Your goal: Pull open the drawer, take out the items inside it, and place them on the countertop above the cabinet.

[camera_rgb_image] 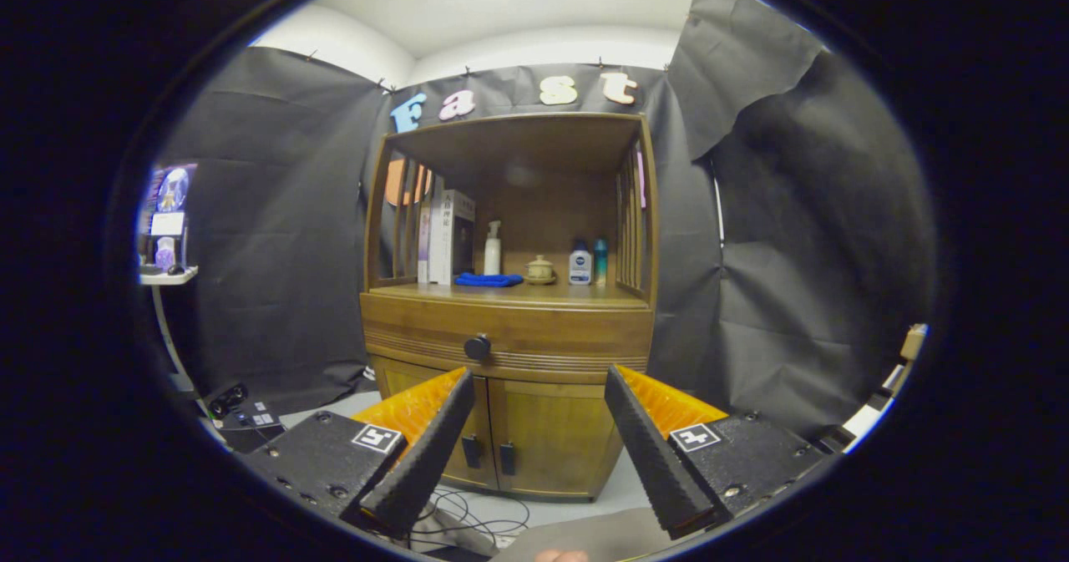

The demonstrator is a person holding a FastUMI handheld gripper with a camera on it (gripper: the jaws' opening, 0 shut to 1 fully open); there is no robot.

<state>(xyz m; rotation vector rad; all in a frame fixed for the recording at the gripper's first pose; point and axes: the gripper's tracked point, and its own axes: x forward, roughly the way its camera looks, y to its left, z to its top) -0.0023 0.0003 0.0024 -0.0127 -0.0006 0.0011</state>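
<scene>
The gripper point(539, 378) hangs in open air with its jaws spread wide and nothing between them, well short of the wooden cabinet point(509, 395). On the floor just in front of the cabinet's base lies a loose tangle of cables point(476, 516). Between the fingertips, the cabinet's two lower doors point(522, 441) show, both closed, with a pair of dark handles at their meeting edge. Above the doors sits the drawer point(509, 336), pushed fully in, its round dark knob point(477, 346) a little left of the drawer's middle. The countertop point(509, 293) above the drawer carries, from left to right, upright boxes point(451, 236), a folded blue cloth point(488, 279), a white pump bottle point(493, 249), a small lidded pot point(539, 270), a white-and-blue bottle point(580, 263) and a teal bottle point(600, 261). Left of the cabinet, well apart, a small white shelf point(167, 276) holds some items.
</scene>
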